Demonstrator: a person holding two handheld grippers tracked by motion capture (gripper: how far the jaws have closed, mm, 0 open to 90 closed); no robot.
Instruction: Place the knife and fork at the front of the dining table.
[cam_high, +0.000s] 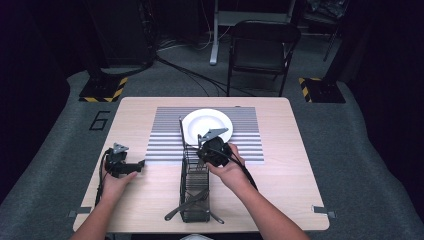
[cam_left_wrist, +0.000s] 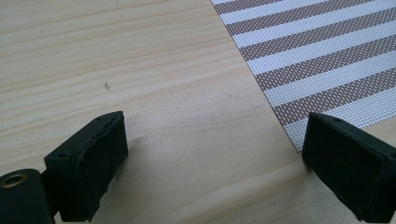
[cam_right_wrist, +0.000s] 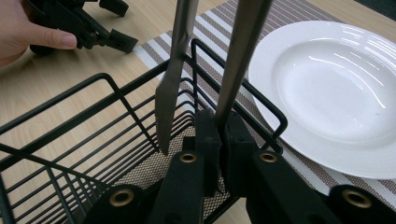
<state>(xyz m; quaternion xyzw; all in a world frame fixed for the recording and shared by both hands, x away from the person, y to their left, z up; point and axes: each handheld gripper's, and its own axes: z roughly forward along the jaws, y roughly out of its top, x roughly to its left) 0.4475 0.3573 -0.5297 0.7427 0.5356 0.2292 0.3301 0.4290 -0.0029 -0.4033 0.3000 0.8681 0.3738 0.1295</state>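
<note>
- Black jaws of the right tool (cam_right_wrist: 219, 135), at the bottom of the right gripper view, are clamped narrow on a grey metal utensil handle (cam_right_wrist: 243, 51) that rises to the top edge of that frame; which utensil it is I cannot tell.
- Light wooden surface (cam_high: 280, 200) fills the middle of the high view; its lower left and lower right corners lie bare, with wide bare strips along both side edges.
- Striped placemat (cam_high: 245, 135) covers the upper middle of the surface, and its right half is uncovered.
- White plate (cam_high: 212, 122) sits on the placemat at centre top, nothing in it; in the right gripper view its rim comes close beside the basket's corner.
- Black wire basket (cam_high: 194, 192) runs from the placemat down toward the bottom edge, with dark utensils lying across its lower end.
- Knife (cam_right_wrist: 170, 93) hangs point down just inside the basket's upper end, beside the held handle.
- Right tool in the high view (cam_high: 215, 150) is over the basket's top end, at the plate's lower rim.
- Left tool (cam_high: 125, 165) rests at the left of the surface, well apart from the basket; the left gripper view shows its jaws wide, with bare wood and a placemat corner between them.
- Black figure "6" (cam_high: 100, 120) is marked on the grey floor, left of the surface's upper left corner.
</note>
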